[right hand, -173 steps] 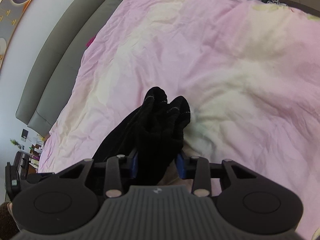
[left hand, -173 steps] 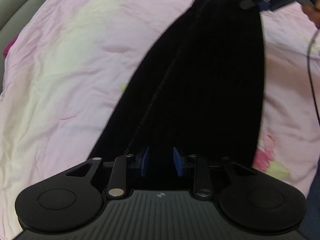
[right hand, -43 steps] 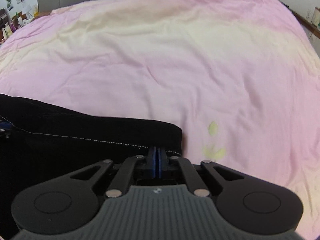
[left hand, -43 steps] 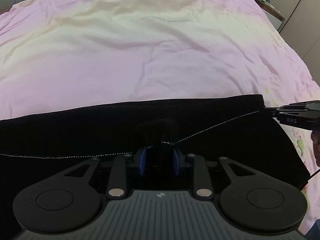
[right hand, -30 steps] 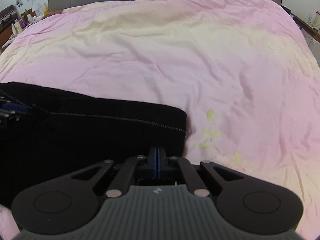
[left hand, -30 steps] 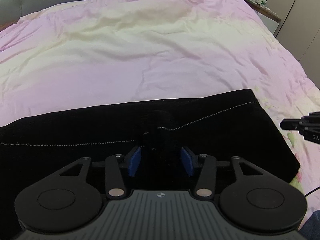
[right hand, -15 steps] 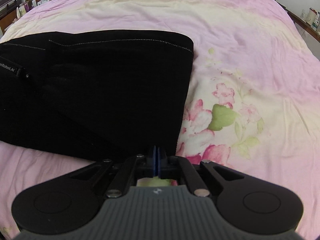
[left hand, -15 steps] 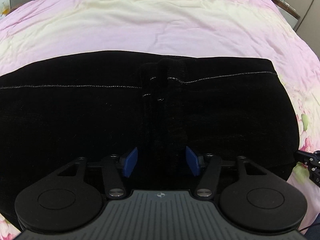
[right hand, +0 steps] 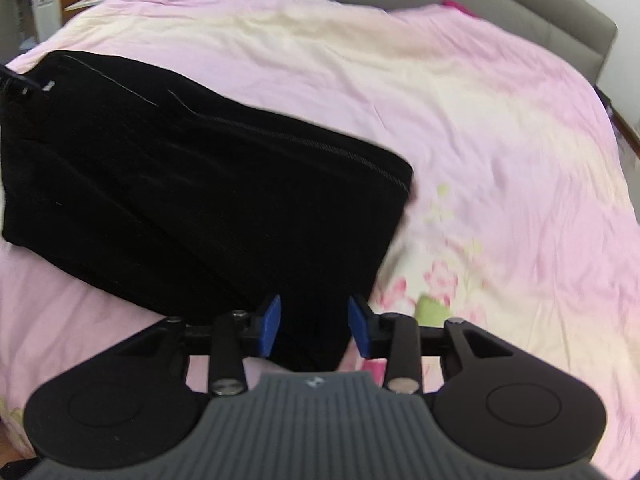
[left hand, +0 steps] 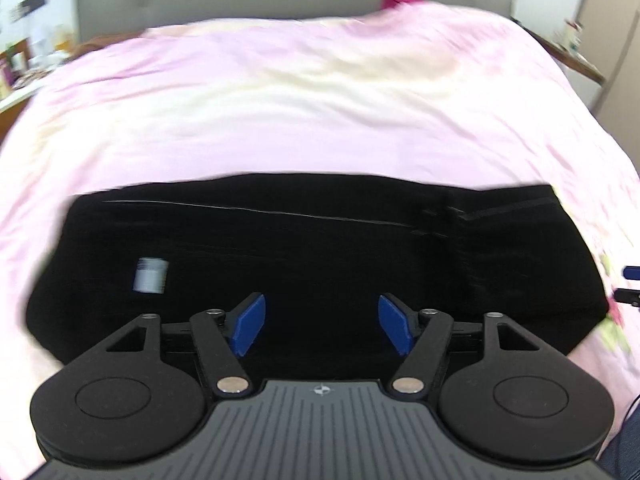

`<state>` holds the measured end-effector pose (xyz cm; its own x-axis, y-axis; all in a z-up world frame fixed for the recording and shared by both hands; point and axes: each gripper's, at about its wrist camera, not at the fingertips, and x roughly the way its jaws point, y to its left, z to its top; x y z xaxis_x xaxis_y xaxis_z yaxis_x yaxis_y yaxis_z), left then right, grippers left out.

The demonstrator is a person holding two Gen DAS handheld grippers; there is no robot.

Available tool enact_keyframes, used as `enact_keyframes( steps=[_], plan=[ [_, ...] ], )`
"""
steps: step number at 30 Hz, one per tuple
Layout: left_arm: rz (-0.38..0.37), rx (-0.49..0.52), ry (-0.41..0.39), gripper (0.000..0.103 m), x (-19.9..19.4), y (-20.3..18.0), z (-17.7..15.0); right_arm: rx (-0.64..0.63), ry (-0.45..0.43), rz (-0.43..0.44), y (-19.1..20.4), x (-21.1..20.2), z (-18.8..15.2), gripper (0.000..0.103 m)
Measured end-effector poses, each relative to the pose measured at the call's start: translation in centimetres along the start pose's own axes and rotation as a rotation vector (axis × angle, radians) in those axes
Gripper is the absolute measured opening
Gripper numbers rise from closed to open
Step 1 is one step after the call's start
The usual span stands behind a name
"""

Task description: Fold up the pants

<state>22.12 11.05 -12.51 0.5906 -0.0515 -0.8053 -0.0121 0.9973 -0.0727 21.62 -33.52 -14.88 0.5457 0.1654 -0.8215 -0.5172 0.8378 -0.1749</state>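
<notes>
black pants (left hand: 312, 256) folded flat on pink duvet (left hand: 320, 112), long axis left-right across both views | left gripper (left hand: 322, 330) spread, empty, near the middle of the near edge | right gripper (right hand: 314, 326) spread, empty, straddling right-end near corner, judged nearer for the coming fold

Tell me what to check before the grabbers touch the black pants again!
1. Left gripper open: ok, blue pads spread wide with nothing between them.
2. Right gripper open: ok, pads apart over the pants' near corner; not pinching.
3. Pants folded into a flat block on the pink duvet: ok.
4. Edges lined up: cannot tell, fabric is too dark and the pictures are blurred.
5. Small grey tag showing on top: ok, it is visible.
6. Room on the duvet for another fold: ok, bare cover beyond the pants.
</notes>
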Motion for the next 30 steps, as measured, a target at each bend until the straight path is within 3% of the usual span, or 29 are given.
enact_keyframes(
  steps=[4, 9, 12, 15, 19, 27, 29, 30],
  plan=[
    [0.065, -0.055, -0.019, 0.085, -2.4, 7.0, 0.4, -0.104, -0.032, 0.015, 1.8, -0.8, 2.5, 0.044],
    [0.098, -0.255, -0.018, 0.088, -3.4, 16.0, -0.7, -0.239, -0.073, 0.079, 5.0, 0.1, 5.9, 0.049],
    [0.036, -0.457, -0.011, 0.088, -3.0, 20.8, -3.3, -0.339, -0.107, 0.108, 7.3, 1.3, 7.9, 0.050],
    [-0.022, -0.634, -0.001, 0.088, -1.6, 24.0, -6.1, -0.424, -0.080, 0.133, 9.1, 3.5, 10.0, 0.050],
    [-0.127, -0.785, -0.016, 0.088, 0.8, 25.9, -8.0, -0.513, -0.033, 0.175, 10.8, 6.1, 12.4, 0.050],
    [-0.230, -0.873, -0.038, 0.088, 6.3, 27.0, -8.6, -0.642, 0.072, 0.246, 12.0, 10.8, 15.3, 0.054],
    [-0.246, -0.880, -0.063, 0.079, 6.7, 26.8, -8.5, -0.653, 0.095, 0.276, 12.4, 12.1, 15.6, 0.054],
    [-0.248, -0.886, -0.071, 0.068, 6.9, 26.8, -8.4, -0.666, 0.113, 0.283, 12.7, 12.8, 15.6, 0.055]
  ],
)
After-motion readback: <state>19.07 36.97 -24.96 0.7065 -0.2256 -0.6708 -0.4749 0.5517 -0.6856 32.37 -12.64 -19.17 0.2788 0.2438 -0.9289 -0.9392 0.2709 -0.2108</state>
